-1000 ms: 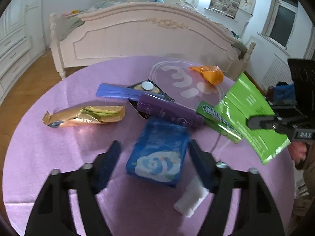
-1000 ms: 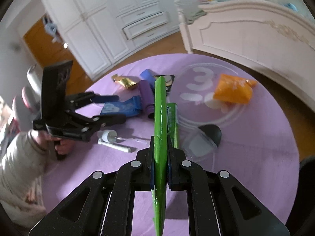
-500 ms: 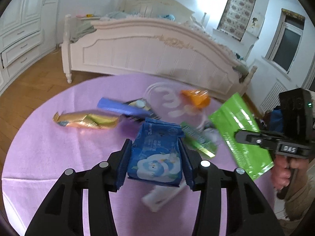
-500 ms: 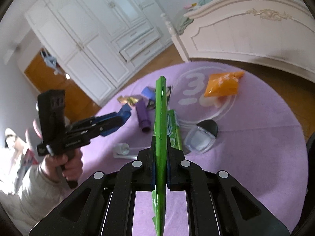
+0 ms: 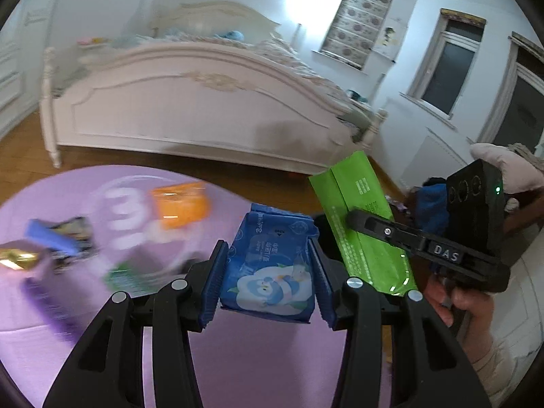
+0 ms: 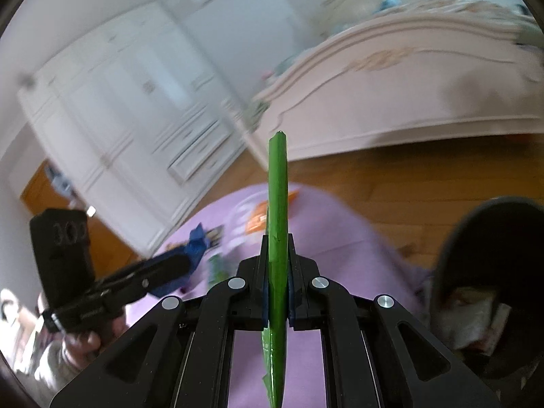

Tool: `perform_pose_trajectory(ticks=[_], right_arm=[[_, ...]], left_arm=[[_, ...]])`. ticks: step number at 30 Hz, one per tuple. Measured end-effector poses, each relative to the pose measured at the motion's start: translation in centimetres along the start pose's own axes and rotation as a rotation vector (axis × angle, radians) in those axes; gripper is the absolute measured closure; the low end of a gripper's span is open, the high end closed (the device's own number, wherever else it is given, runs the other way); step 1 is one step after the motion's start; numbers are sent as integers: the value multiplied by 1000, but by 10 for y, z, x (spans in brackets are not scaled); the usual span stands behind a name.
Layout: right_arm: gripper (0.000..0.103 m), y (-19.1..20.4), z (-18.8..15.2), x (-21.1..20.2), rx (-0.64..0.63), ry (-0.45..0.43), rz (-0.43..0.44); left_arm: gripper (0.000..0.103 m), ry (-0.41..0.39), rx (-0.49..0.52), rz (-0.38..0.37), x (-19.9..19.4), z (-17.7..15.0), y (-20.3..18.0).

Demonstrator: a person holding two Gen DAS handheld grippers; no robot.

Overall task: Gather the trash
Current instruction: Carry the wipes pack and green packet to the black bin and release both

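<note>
Two pieces of trash are held up above the round purple table (image 5: 258, 367). The left tongs (image 5: 268, 282) are closed on a blue wipes pack (image 5: 272, 272), one blue-padded finger pressed against each side of it. The pack is clear of the tabletop, its flower print facing the camera. The right tongs (image 6: 277, 292) are clamped tight on a flat green packet (image 6: 278, 224), which stands edge-on and upright between the fingers in the right wrist view. From the left wrist view the same green packet (image 5: 360, 231) hangs just to the right of the wipes pack, near it but not touching.

On the table lie an orange packet (image 5: 180, 204), a gold wrapper (image 5: 17, 260), a purple tube (image 5: 44, 302) and a small green wrapper (image 5: 125, 277), all blurred. A dark bin (image 6: 486, 272) with crumpled paper inside sits at the right edge of the right wrist view, just beside the table. A white bed (image 5: 190, 108) stands on the wooden floor beyond.
</note>
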State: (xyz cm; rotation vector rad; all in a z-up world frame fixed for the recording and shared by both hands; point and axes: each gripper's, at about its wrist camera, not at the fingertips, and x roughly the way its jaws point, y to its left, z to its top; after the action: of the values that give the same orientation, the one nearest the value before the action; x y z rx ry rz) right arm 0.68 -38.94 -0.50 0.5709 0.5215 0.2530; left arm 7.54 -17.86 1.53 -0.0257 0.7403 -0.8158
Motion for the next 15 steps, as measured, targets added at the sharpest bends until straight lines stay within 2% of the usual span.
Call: perform_pose_trajectory(ticks=[8,15], right_arm=[[95,-86,3,-43,133,-98,-146],[95,-145,-9,-54,237,-122,-231]], left_arm=[[56,85,48,-107,74,2,-68],[56,148,54,-146,125,0,-98]])
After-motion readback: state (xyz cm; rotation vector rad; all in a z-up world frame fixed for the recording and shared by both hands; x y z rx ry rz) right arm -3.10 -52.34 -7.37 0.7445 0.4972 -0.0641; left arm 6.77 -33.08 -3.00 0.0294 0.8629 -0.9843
